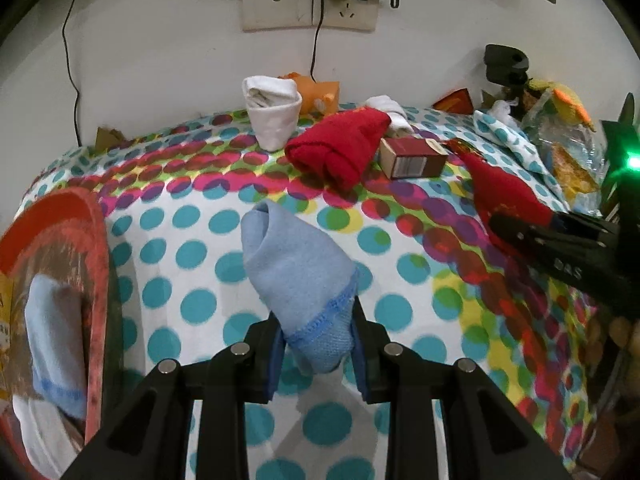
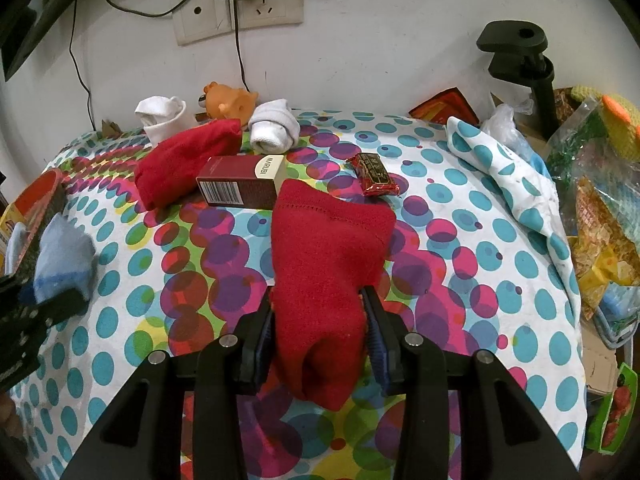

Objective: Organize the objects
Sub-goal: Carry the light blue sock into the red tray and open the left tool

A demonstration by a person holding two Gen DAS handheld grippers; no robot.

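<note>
My left gripper is shut on a light blue sock bundle, held above the dotted tablecloth; the same bundle shows at the left of the right wrist view. My right gripper is shut on a red sock bundle, also seen as the red sock bundle at the right of the left wrist view. A second red sock bundle lies farther back beside a dark red carton. A red basket at the left edge holds another blue sock.
Two white sock rolls and an orange toy sit near the wall. A small red wrapped sweet lies behind the red bundle. Plastic bags and clutter crowd the right side, with a black stand behind them.
</note>
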